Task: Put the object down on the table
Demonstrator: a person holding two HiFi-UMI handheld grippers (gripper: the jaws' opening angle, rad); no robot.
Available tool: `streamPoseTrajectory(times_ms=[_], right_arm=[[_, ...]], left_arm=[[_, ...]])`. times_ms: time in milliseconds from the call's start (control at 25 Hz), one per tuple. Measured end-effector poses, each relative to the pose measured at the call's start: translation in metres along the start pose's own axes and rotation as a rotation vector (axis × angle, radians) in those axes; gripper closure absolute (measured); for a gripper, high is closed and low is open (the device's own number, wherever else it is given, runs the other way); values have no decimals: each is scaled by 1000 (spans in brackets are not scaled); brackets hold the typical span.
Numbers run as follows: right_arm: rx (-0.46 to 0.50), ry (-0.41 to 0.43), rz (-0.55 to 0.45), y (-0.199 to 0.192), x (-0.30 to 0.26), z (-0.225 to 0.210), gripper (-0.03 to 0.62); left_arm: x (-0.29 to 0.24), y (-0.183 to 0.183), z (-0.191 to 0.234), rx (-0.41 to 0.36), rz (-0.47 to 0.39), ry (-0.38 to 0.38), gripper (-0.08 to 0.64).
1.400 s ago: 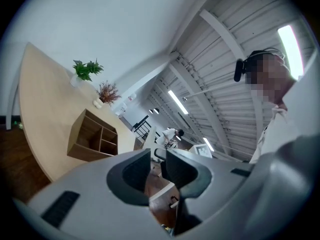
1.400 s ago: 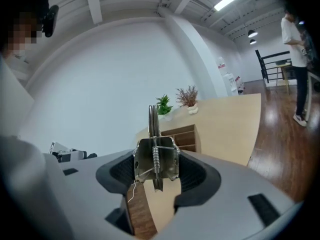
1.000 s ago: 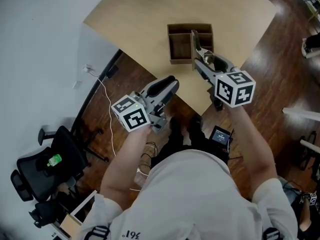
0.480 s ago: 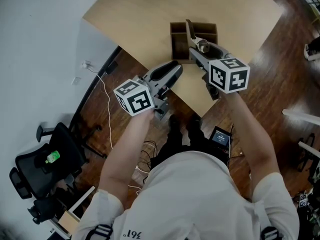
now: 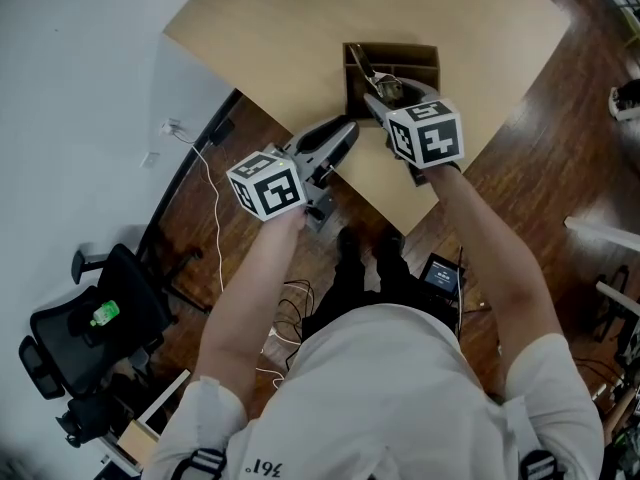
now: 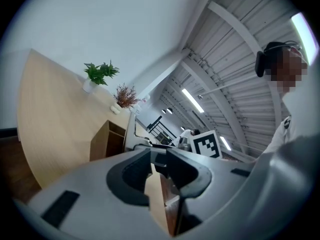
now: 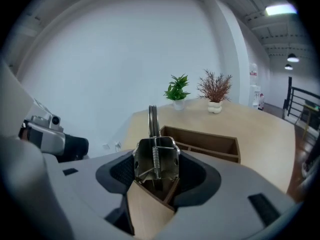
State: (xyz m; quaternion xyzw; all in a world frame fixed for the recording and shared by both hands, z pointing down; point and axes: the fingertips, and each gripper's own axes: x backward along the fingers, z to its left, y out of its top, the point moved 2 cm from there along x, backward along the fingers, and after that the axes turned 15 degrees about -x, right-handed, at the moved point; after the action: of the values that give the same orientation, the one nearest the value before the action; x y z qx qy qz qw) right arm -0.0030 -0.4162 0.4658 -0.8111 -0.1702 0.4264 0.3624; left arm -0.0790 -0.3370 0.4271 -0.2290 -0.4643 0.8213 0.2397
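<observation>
My right gripper [image 5: 384,98] is shut on a steel utensil [image 5: 376,80] with a coil spring and a long thin handle. In the right gripper view the utensil [image 7: 154,156] stands upright between the pads, its handle pointing away from me. It hangs just over the near edge of a brown wooden divided box [image 5: 420,55] on the light wooden table [image 5: 290,28]. My left gripper [image 5: 343,132] hovers at the table's near edge, left of the box, with its jaws together and nothing in them. In its own view the box [image 6: 102,141] lies ahead.
Two small potted plants [image 7: 176,91] [image 7: 215,93] stand at the table's far side. A white wall runs on the left. Below the table edge lie dark wood floor, a white cable [image 5: 212,203], a black office chair [image 5: 100,318] and a small device [image 5: 441,272].
Both grippers have moved forward toward the table. The right one has carried the utensil left and forward, from beside the box's front to over its near edge.
</observation>
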Motion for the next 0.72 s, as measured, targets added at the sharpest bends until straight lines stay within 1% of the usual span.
streamPoseTrajectory(times_ms=[240,440,560,720], right_arm=[[185,-89,71,-19,-21,2,359],[311,-137,82,-30,-29,1,359],[357,-155,71,-30,-32,3,359],[360,-178,57,-29,-35,-2,359]], left_arm=[[4,-7,2,18,10,0,474],[5,-15,0,32,22,1,474],[7,-15,3,36,23,4,474],[5,-17,4,43,29,8,474]])
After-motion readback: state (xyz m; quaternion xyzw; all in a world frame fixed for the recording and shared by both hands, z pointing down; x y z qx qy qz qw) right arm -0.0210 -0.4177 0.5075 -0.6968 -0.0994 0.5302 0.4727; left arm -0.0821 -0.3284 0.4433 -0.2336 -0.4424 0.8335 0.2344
